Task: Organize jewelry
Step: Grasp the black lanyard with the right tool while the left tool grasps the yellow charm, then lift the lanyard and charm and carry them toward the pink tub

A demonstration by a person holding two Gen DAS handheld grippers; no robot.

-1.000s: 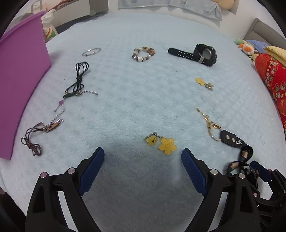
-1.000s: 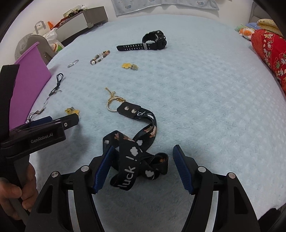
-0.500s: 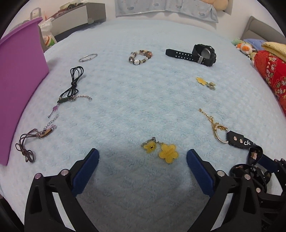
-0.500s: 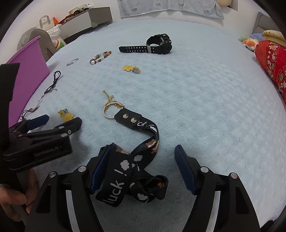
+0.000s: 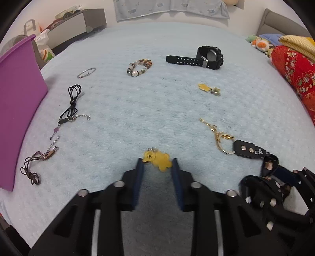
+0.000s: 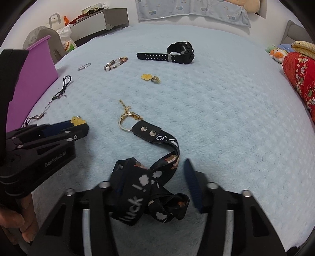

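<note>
Claws [image 5: 157, 167] narrower around yellow charm [image 5: 157, 159]

The bed's pale blue blanket [image 5: 157, 110] spreads under and ahead of the jaws. Far ahead and left stands a grey cabinet [image 5: 78, 25] with small clutter on top, too small to tell, and a white printed bag [image 5: 44, 51] just before it. Straight ahead hangs a blue cloud-print cloth [image 5: 171, 9]. Well to the right lies a red floral cushion [image 5: 295, 69], a yellow knitted cloth [image 5: 295, 42] on top, plush toys [image 5: 259, 44] beside it.
</note>
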